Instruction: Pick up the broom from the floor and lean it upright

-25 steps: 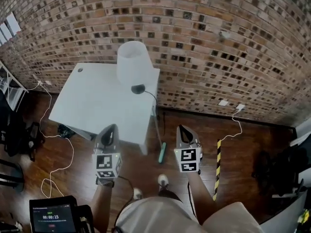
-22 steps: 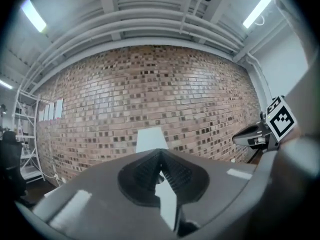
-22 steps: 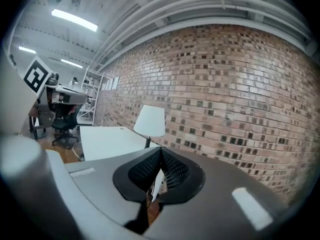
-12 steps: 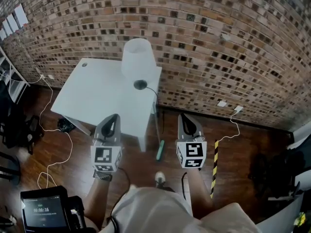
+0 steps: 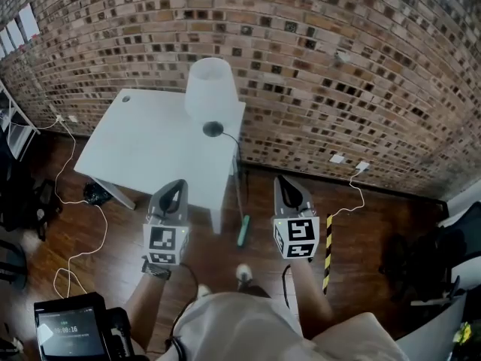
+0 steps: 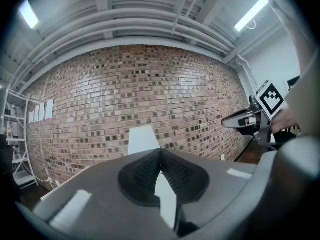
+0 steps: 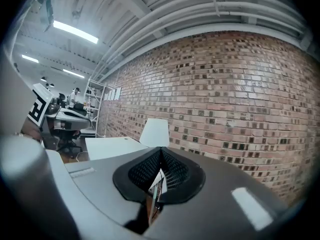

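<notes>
Broom (image 5: 243, 232) upright against table (image 5: 150, 149) edge, unchanged. Left tongs (image 5: 176, 184) and right tongs (image 5: 283, 180) both pressed together, empty, clear of broom, higher than one second earlier.

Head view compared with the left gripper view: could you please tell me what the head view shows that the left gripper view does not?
Only the head view: the upright broom, striped floor tape and a timer screen. Only the left gripper view: ceiling strip lights and the left claw seen along its closed jaws. Both: the brick wall, white lamp and right claw.
</notes>
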